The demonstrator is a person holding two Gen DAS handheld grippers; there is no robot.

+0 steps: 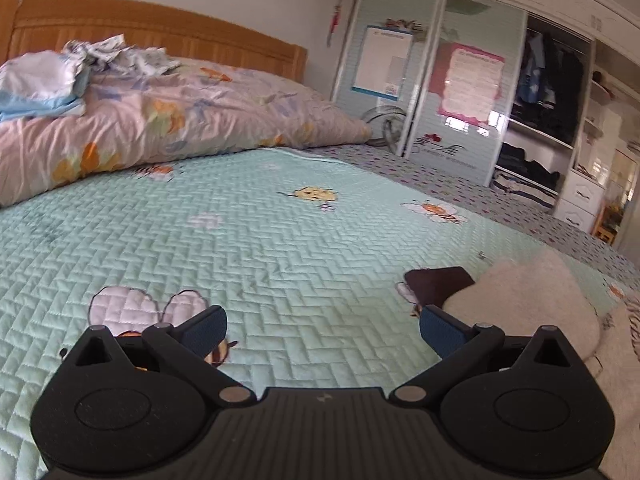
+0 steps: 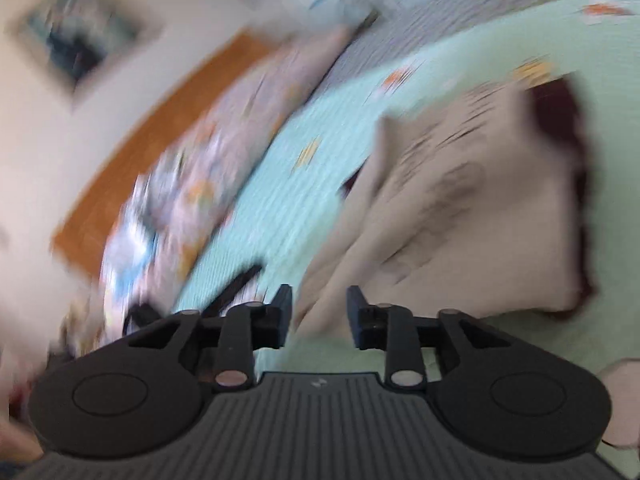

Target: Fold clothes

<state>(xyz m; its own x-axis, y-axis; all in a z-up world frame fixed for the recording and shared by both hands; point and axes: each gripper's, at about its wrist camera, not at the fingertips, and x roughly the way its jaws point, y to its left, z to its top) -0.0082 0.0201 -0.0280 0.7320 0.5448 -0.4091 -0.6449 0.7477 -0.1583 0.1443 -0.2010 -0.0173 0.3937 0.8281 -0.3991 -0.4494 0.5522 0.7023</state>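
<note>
Item, my left gripper (image 1: 322,330): jaws spread wide, holding nothing, over bare quilt (image 1: 280,248). Cream garment (image 1: 532,300): near the bed's right edge, cut off by the frame. My right gripper (image 2: 319,312): view badly blurred, jaws part open, nothing visibly gripped.

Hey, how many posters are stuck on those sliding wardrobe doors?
2. A white poster with a blue border is on the left sliding door, and a pink-framed poster is on the door to its right. The open wardrobe section may hide more.
</note>
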